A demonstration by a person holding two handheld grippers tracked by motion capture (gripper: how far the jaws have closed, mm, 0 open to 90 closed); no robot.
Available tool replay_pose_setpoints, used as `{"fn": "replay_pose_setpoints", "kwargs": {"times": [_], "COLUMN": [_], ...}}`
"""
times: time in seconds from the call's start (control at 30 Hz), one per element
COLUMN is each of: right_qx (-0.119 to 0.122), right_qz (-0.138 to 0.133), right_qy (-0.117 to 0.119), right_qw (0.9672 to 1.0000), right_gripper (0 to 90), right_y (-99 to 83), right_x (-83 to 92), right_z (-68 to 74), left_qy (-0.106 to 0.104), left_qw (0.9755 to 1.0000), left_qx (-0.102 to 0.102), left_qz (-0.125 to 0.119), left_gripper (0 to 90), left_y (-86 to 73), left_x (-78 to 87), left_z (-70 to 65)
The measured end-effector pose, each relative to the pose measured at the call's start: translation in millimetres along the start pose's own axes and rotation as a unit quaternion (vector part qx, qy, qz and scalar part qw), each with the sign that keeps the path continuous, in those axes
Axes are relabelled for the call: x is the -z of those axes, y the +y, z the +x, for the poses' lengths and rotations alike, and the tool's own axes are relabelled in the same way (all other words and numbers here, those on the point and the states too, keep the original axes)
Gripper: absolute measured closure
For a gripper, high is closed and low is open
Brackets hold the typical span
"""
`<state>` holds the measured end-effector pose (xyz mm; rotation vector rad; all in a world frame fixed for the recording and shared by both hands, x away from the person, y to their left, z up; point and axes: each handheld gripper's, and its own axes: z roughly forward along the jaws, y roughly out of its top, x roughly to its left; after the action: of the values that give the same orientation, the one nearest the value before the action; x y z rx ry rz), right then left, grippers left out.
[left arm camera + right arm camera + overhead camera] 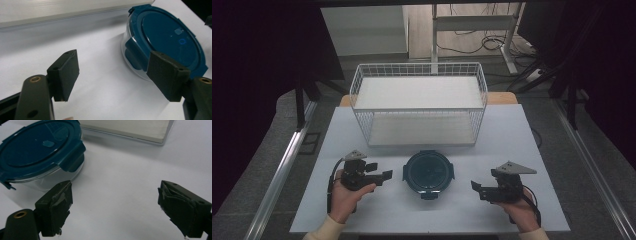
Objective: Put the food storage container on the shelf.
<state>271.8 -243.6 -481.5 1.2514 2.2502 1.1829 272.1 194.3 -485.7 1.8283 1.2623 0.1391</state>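
Table [522, 150]: white top, taking up the lower middle of the high view; everything else is sitting on it.

Wire basket [419, 102]: white, two-tiered, standing at the upper centre of the high view, on the far half of the table. Both shelves are lying bare.

Container [429, 173]: round, clear-walled, with a dark teal clip-on lid [170, 37], resting at the lower centre of the high view, just in front of the basket and apart from it. The lid is sitting on, with its side flaps folded down. The container is appearing at the upper right of the left gripper view and the upper left [37, 152] of the right gripper view.

Left gripper [379, 175]: waiting at the lower left of the high view, near the container and pointing at it. Jaws are standing apart, gripping nothing.

Right gripper [477, 189]: waiting at the lower right, near the container's other side. Jaws are likewise spread, with bare table between them.

Progress, as judged: the work is only beginning. The container is lying untouched between the two tools; grasping it, and any lifting toward the basket, is remaining to be done.
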Motion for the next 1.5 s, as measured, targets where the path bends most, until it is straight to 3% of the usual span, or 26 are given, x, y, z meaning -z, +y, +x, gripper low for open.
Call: {"fn": "replay_pose_setpoints", "kwargs": {"times": [0.13, 0.2, 0.3, 0.53, 0.73, 0.9, 1.07, 1.27, 1.5], "right_qx": [-0.005, -0.022, -0.033, -0.036, -0.031, -0.053, -0.065, -0.101, -0.106], "right_qz": [-0.003, -0.004, -0.004, 0.012, 0.031, 0.048, 0.063, 0.061, 0.075], "right_qy": [0.012, 0.032, 0.049, 0.067, 0.077, 0.085, 0.084, 0.11, 0.116], "right_qw": [0.9999, 0.9992, 0.9983, 0.997, 0.9961, 0.9938, 0.9923, 0.9869, 0.9847], "right_gripper": [12.3, 12.3, 12.2, 10.9, 10.3, 9.1, 7.4, 6.6, 6.6], "right_y": [2.9, 5.7, 12.5, 37.1, 53.6, 49.8, 48.9, 46.9, 43.3], "right_x": [0.3, -0.7, -4.9, -16.2, -28.0, -50.0, -59.6, -66.2, -76.7], "right_z": [2.6, 4.4, 8.6, 25.6, 36.7, 38.0, 36.5, 35.1, 40.8], "left_qy": [-0.011, -0.025, -0.062, -0.074, -0.086, -0.105, -0.105, -0.112, -0.126], "left_qw": [0.9999, 0.9994, 0.9969, 0.995, 0.9932, 0.9902, 0.9894, 0.9883, 0.9855], "left_qx": [0.01, 0.023, 0.049, 0.067, 0.075, 0.088, 0.093, 0.09, 0.099], "left_qz": [0.0, -0.002, -0.007, -0.003, 0.02, 0.028, 0.037, 0.052, 0.057], "left_gripper": [24.0, 23.4, 22.2, 21.0, 20.5, 20.0, 18.8, 17.1, 16.8], "left_y": [0.6, 2.8, 9.3, 17.4, 22.5, 23.1, 21.7, 19.0, 17.4], "left_x": [-0.8, -2.5, -5.6, -6.4, -24.9, -33.9, -38.3, -45.9, -49.2], "left_z": [-0.4, 0.2, 0.2, 1.3, -1.2, -3.4, -0.9, -7.6, -10.7]}}
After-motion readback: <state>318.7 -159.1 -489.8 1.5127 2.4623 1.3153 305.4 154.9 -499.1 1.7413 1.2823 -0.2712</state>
